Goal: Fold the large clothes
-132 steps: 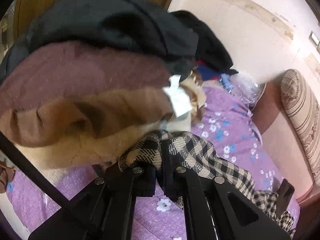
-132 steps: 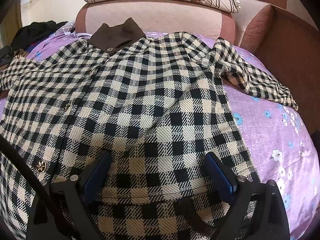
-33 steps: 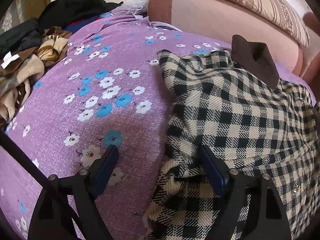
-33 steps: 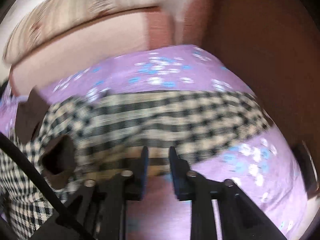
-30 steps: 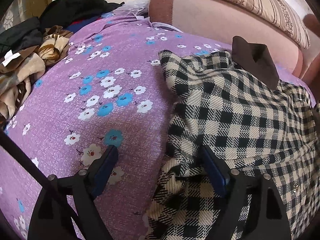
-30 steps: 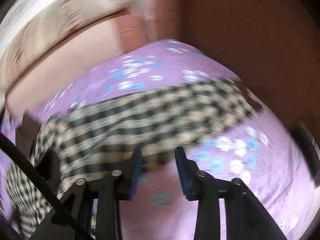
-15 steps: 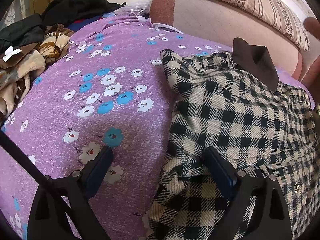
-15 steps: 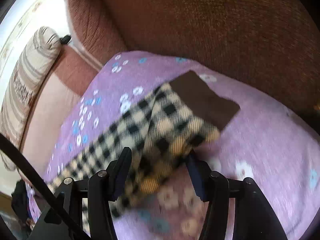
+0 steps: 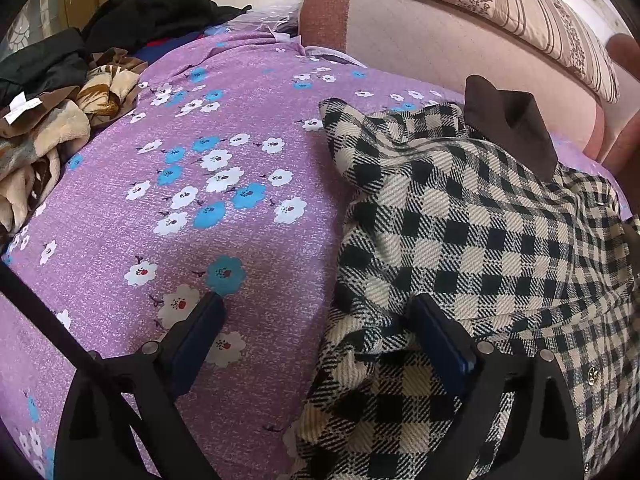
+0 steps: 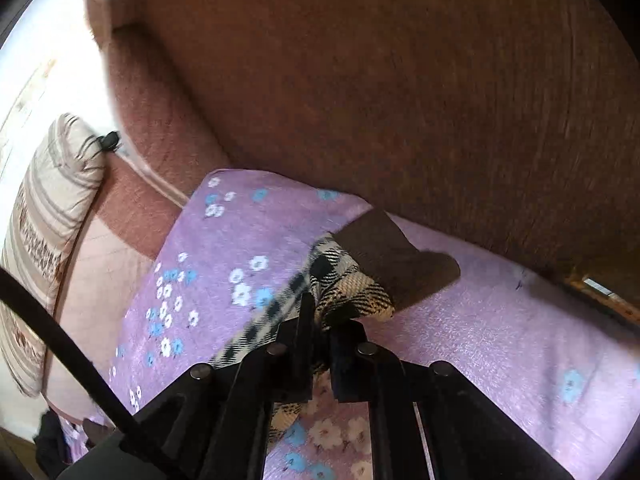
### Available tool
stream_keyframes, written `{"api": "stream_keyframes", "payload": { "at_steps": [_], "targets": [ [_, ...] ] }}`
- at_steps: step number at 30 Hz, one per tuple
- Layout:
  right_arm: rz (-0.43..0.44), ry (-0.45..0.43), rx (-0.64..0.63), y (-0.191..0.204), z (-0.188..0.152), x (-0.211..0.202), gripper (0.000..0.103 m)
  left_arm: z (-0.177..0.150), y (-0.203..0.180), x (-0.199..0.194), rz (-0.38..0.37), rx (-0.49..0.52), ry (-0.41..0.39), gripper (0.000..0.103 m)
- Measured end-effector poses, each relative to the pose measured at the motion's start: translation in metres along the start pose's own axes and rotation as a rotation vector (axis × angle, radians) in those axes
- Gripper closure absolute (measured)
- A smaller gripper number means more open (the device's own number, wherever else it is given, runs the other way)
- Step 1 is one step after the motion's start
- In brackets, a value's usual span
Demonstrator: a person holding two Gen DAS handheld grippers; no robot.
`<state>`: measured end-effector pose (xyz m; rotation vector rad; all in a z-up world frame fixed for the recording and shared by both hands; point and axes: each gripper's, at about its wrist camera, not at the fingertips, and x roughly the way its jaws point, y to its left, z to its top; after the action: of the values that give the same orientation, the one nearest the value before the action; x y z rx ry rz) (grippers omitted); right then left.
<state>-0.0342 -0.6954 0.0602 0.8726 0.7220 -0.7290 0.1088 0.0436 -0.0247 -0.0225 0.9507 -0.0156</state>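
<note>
Left wrist view: the left gripper (image 9: 316,336) is spread wide over the black-and-cream checked woollen coat (image 9: 460,240) lying on the purple floral bedspread (image 9: 200,208). Right wrist view: the right gripper (image 10: 320,344) is clamped narrow on the coat's brown-cuffed sleeve (image 10: 352,288).
</note>
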Motion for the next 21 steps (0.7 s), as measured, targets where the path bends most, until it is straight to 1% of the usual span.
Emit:
{"api": "stream_keyframes", "payload": {
  "at_steps": [2, 4, 5, 7, 8, 9, 10, 12, 13, 14, 16, 18, 19, 21],
  "targets": [
    [-0.002, -0.014, -0.055, 0.020, -0.001, -0.011, 0.096, 0.001, 0.002, -0.003, -0.009, -0.007, 0.002, 0.009],
    [0.038, -0.015, -0.114, 0.048, -0.007, -0.025, 0.096, 0.000, 0.005, -0.011, -0.039, -0.028, 0.008, 0.009],
    [0.074, -0.008, -0.150, 0.064, -0.014, -0.032, 0.096, 0.000, 0.006, -0.015, -0.060, -0.037, 0.009, 0.009],
    [0.155, 0.009, -0.266, 0.112, -0.038, -0.049, 0.096, 0.001, 0.008, -0.031, -0.092, -0.042, -0.008, 0.009],
    [0.178, 0.014, -0.300, 0.125, -0.047, -0.053, 0.096, 0.002, 0.009, -0.037, -0.093, -0.040, -0.022, 0.009],
    [0.231, 0.035, -0.369, 0.155, -0.068, -0.061, 0.096, 0.004, 0.011, -0.047, -0.084, -0.032, -0.052, 0.009],
    [0.255, 0.046, -0.399, 0.169, -0.078, -0.064, 0.096, 0.005, 0.012, -0.053, -0.072, -0.027, -0.071, 0.009],
    [0.331, 0.080, -0.513, 0.216, -0.121, -0.074, 0.096, 0.008, 0.019, -0.066, -0.036, -0.021, -0.114, 0.009],
    [0.356, 0.095, -0.555, 0.232, -0.139, -0.076, 0.096, 0.010, 0.025, -0.071, -0.018, -0.026, -0.130, 0.009],
    [0.395, 0.123, -0.627, 0.259, -0.170, -0.079, 0.096, 0.012, 0.031, -0.075, -0.005, -0.038, -0.139, 0.009],
    [0.434, 0.159, -0.703, 0.287, -0.210, -0.081, 0.096, 0.017, 0.050, -0.081, 0.029, -0.085, -0.155, 0.009],
    [0.477, 0.221, -0.775, 0.313, -0.257, -0.078, 0.096, 0.021, 0.069, -0.087, 0.053, -0.143, -0.171, 0.009],
    [0.501, 0.264, -0.819, 0.328, -0.289, -0.076, 0.096, 0.023, 0.080, -0.088, 0.053, -0.166, -0.174, 0.009],
    [0.525, 0.313, -0.878, 0.345, -0.333, -0.073, 0.096, 0.027, 0.098, -0.093, 0.046, -0.224, -0.180, 0.009]
  ]
}}
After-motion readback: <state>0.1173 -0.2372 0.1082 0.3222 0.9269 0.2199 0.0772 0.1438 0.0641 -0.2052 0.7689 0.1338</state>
